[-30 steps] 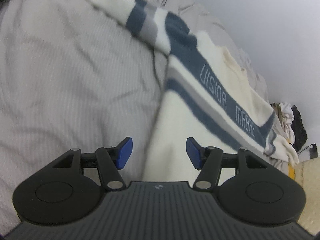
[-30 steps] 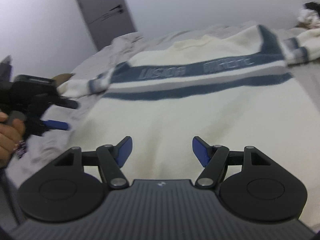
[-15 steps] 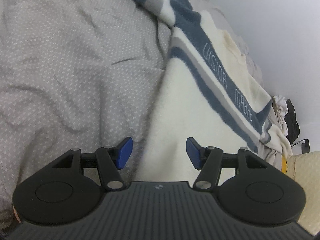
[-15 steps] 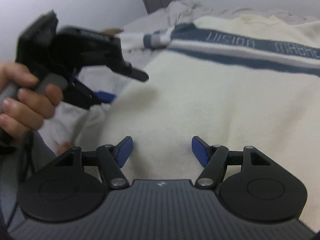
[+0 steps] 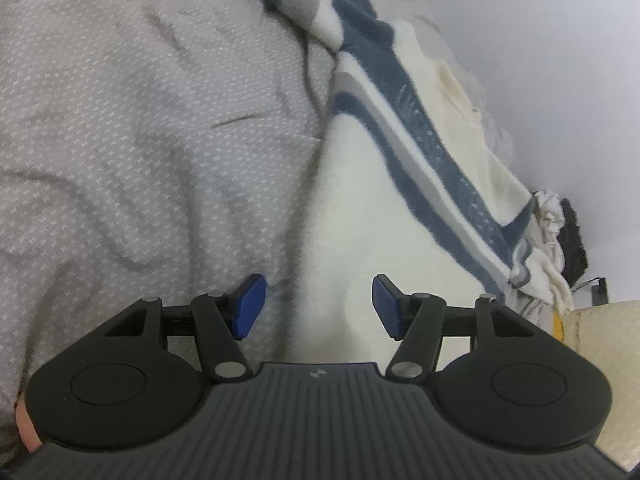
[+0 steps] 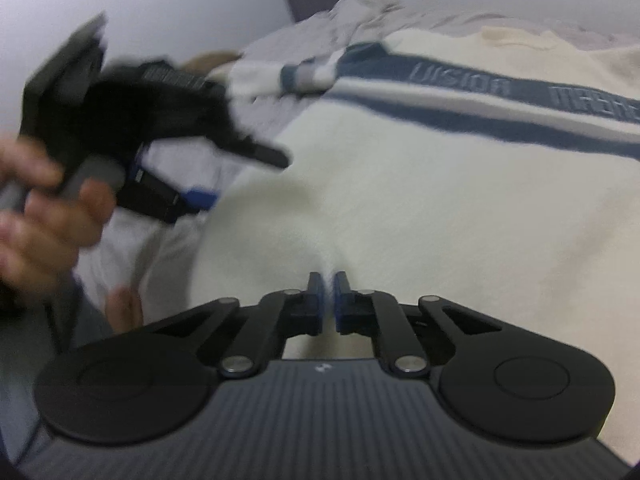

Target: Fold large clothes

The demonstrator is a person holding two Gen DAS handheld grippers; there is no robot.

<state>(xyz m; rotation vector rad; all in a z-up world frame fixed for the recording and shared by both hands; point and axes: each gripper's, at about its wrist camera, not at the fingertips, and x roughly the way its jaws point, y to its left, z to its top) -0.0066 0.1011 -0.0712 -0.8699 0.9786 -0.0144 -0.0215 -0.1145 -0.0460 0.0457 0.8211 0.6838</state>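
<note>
Sweater [image 6: 420, 208], cream with a navy and grey chest band bearing raised lettering, lies spread face-up across the grey patterned bed cover [image 5: 132, 120], its body flat and its near hem towards the front edge of the bed. Right gripper [image 6: 328, 300]: blue pads pressed almost together on a small ridge of cream fabric at the near hem, so the cloth puckers just ahead of the fingertips. Left gripper [image 5: 316, 304]: pads spread wide, holding nothing, poised over the side seam where the sweater meets the bed cover; the right wrist view shows the same left gripper, blurred, in the person's hand [image 6: 48, 208] beside the garment's left edge, above the cloth, though whether it touches cannot be told. One sleeve [image 5: 308, 12], with matching stripes, trails away towards the far edge of the bed; the other sleeve [image 5: 532, 276] lies bunched at the far side of the garment near a pile of other clothes [image 5: 564, 232]. Progress, as a judgement: the task appears to be at its very start. The sweater is laid out but no fold is visible, neither sleeve is tucked in, and only one corner of the hem is secured. Remaining steps likely include a second grasp by the left gripper, then folding of sleeves and body.
</note>
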